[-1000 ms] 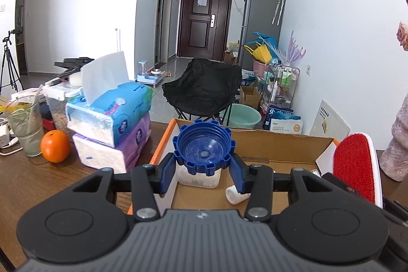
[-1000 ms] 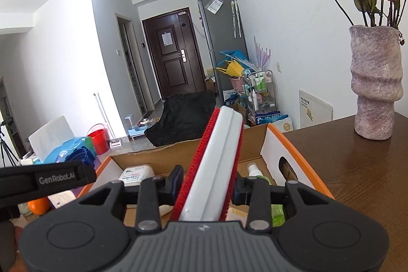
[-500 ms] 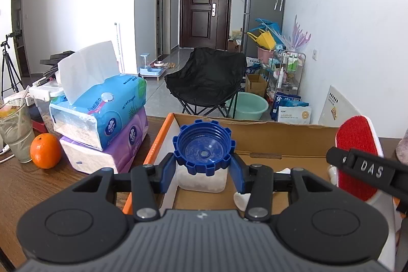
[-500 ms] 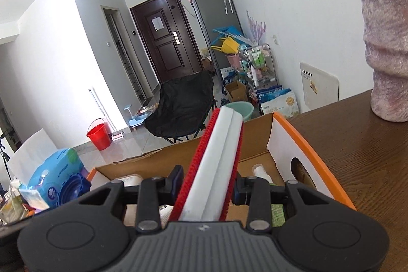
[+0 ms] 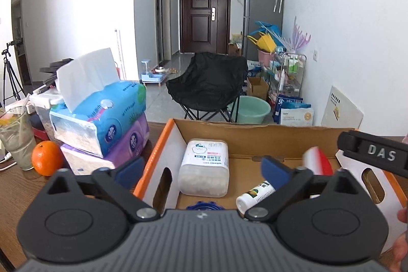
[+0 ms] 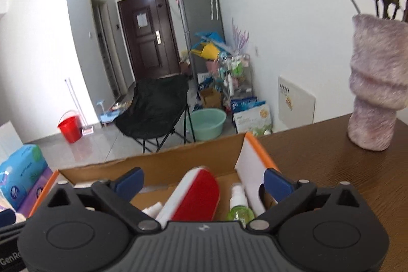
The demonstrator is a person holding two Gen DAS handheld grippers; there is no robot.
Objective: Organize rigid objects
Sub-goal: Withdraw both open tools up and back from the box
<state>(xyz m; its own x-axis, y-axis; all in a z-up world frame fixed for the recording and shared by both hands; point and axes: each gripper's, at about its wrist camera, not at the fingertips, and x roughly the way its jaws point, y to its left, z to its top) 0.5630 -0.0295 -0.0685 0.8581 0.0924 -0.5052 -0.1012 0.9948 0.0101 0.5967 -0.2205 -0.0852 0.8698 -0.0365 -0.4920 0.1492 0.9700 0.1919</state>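
An orange-rimmed cardboard box [image 5: 255,125] stands on the wooden table. My left gripper [image 5: 201,168] hangs over its left half, jaws opening wide, pressing on nothing. Below it the blue lid [image 5: 204,205] lies on the box floor, mostly hidden by the gripper body, in front of a white cotton-swab tub [image 5: 204,170] and beside a small white bottle [image 5: 256,196]. My right gripper [image 6: 202,181] is over the box's [image 6: 153,162] right half, jaws also opening and gripping nothing. The red-and-white brush [image 6: 199,198] leans inside the box beneath it, next to a green spray bottle [image 6: 239,205].
Stacked tissue packs [image 5: 102,116], an orange [image 5: 46,157] and a glass [image 5: 17,137] sit left of the box. A pink vase [image 6: 374,98] with flowers stands on the table [image 6: 331,170] to the right. A person's fingers show at the left view's right edge.
Both grippers have gone from shut to wide open. The blue lid dropped out of the left gripper into the box, and the brush left the right gripper and now rests in the box.
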